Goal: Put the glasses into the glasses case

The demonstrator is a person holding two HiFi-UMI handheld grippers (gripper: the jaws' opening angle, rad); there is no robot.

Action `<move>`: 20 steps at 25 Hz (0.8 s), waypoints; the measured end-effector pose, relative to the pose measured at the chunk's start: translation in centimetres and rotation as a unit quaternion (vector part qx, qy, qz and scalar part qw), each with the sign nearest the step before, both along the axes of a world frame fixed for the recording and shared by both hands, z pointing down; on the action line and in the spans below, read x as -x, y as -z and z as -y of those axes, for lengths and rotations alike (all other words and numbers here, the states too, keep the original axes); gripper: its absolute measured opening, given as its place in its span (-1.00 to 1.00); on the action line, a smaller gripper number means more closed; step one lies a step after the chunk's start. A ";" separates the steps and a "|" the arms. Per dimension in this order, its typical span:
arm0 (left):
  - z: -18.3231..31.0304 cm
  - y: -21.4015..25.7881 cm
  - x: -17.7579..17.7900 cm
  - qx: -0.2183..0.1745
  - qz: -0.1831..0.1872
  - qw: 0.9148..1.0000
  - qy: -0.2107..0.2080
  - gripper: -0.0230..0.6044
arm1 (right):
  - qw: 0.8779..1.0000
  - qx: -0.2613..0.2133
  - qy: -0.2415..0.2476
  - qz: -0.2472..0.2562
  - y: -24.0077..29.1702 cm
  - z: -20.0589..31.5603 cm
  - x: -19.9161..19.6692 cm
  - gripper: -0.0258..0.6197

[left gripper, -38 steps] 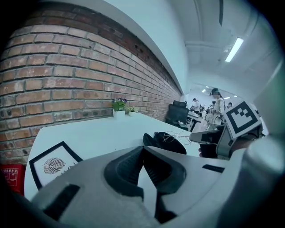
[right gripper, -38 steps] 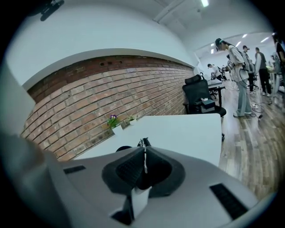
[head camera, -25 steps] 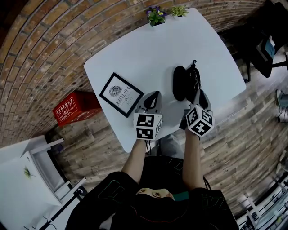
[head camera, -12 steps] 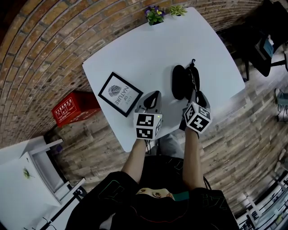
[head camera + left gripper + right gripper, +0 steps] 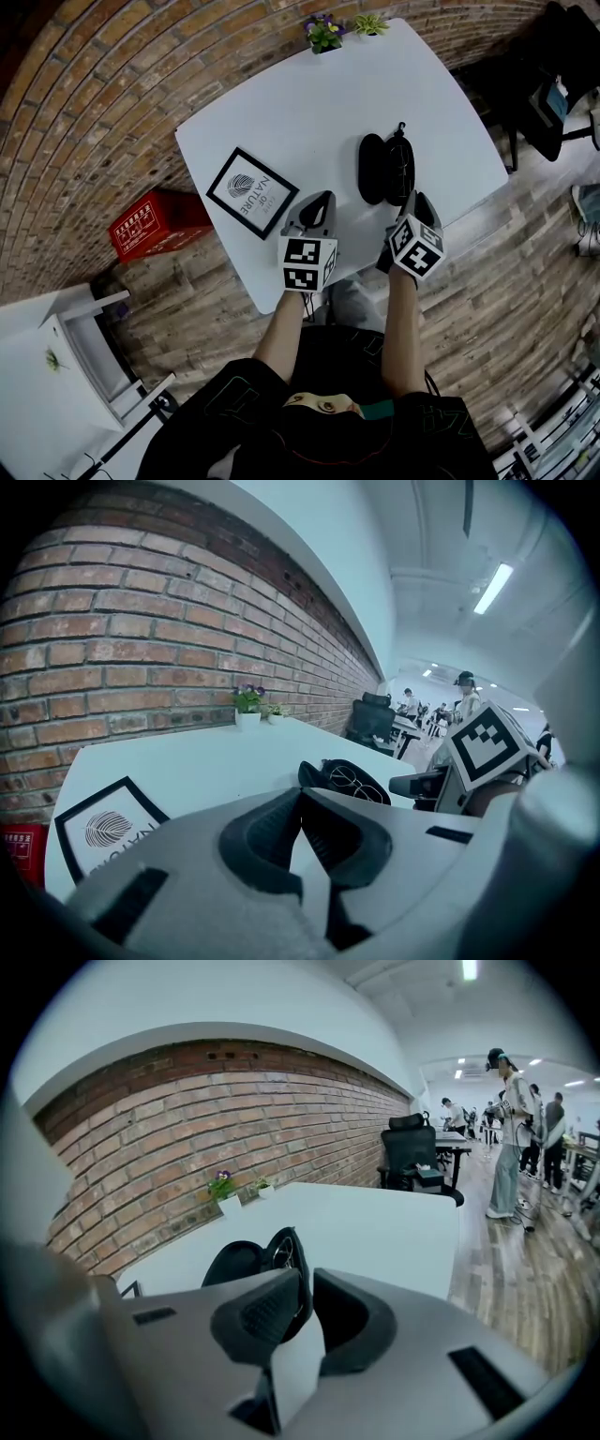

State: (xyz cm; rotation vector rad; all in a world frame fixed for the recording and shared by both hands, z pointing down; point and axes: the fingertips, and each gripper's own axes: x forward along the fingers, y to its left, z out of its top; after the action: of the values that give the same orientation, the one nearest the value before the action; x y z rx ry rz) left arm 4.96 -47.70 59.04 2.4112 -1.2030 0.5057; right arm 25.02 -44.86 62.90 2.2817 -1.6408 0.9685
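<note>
Head view, table (image 5: pixel 309 103): white, set against a brick wall, with plank floor around it
Head view, case (image 5: pixel 373 173): black, open, its two halves side by side on the table's right part
Head view, glasses (image 5: pixel 401 169): lying inside the case's right half
Head view, frame (image 5: pixel 251 195): black-edged print lying flat on the table's left part
Head view, plants (image 5: pixel 325 33): two small pots at the table's far edge
Head view, red box (image 5: pixel 150 225): on the floor, left of the table
Head view, left gripper (image 5: pixel 322 195): over the near edge between frame and case, just beside the frame's corner and apart from the case
Head view, right gripper (image 5: pixel 413 194): tips just at the case's near end; contact cannot be told from here
Left gripper view, jaws: tips pressed together, with nothing held
Left gripper view, case: ahead and to the right, clear of the jaws; the round-lensed glasses rest in its right half
Left gripper view, right gripper: its marker cube shows at the right, just beside the case
Left gripper view, frame: low at the left, flat on the table
Right gripper view, jaws: partly apart and closing; only bare table shows through the gap and nothing sits between the pads
Right gripper view, case: just beyond the left jaw, which hides its near end
Right gripper view, glasses: a bit of rim shows in the right half
Right gripper view, room: a dark chair (image 5: pixel 412 1157) beyond the table, people standing farther off
</note>
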 end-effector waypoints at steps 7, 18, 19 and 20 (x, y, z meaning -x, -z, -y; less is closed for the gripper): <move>-1.9 1.0 -0.8 -0.013 -0.013 1.000 -0.009 -0.93 | 0.999 -0.043 0.013 0.006 1.9 -1.7 0.2 -0.90; -6.3 7.2 -2.3 -0.082 -0.067 0.994 -0.016 -0.93 | 0.977 -0.182 0.109 -0.005 10.5 -6.4 1.8 -0.91; -6.7 8.1 -2.4 -0.093 -0.070 0.993 -0.015 -0.93 | 0.975 -0.188 0.116 -0.015 11.4 -6.9 1.8 -0.91; -7.1 8.9 -2.4 -0.104 -0.071 0.992 -0.014 -0.93 | 0.973 -0.194 0.123 -0.024 12.3 -7.5 1.8 -0.91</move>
State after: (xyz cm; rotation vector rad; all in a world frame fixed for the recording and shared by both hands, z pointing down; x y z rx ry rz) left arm 7.39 -40.58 50.16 2.5901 -1.2144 0.2195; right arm 23.20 -37.38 50.57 2.2201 -2.1860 0.5733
